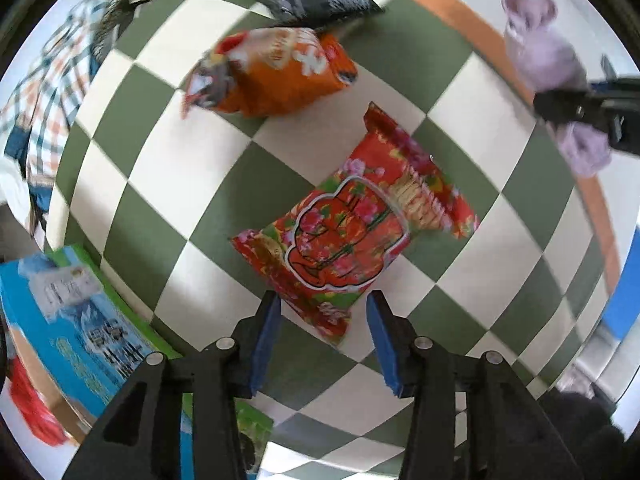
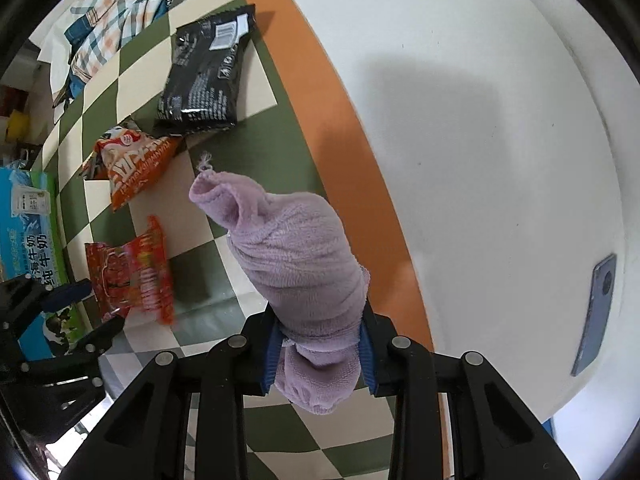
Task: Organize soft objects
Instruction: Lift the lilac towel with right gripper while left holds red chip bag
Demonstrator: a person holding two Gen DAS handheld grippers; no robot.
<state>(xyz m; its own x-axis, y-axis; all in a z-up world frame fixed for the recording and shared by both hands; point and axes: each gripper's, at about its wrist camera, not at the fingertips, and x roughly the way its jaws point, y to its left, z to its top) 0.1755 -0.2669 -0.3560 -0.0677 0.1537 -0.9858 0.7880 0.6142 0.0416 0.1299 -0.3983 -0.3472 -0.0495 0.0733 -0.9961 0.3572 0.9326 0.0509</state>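
Right tool (image 2: pixel 318 354): we see it clamped around one lilac towel (image 2: pixel 304 264).
Left tool (image 1: pixel 322 340): wide apart over one red snack packet (image 1: pixel 352 232).
Snack packets: we count three.

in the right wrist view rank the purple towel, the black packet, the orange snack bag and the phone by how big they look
1. purple towel, though it is nearest the camera
2. black packet
3. orange snack bag
4. phone

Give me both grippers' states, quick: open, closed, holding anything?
Left gripper: jaws open, empty, poised over the near end of the red floral snack bag.
Right gripper: jaws closed on the rolled lilac towel.
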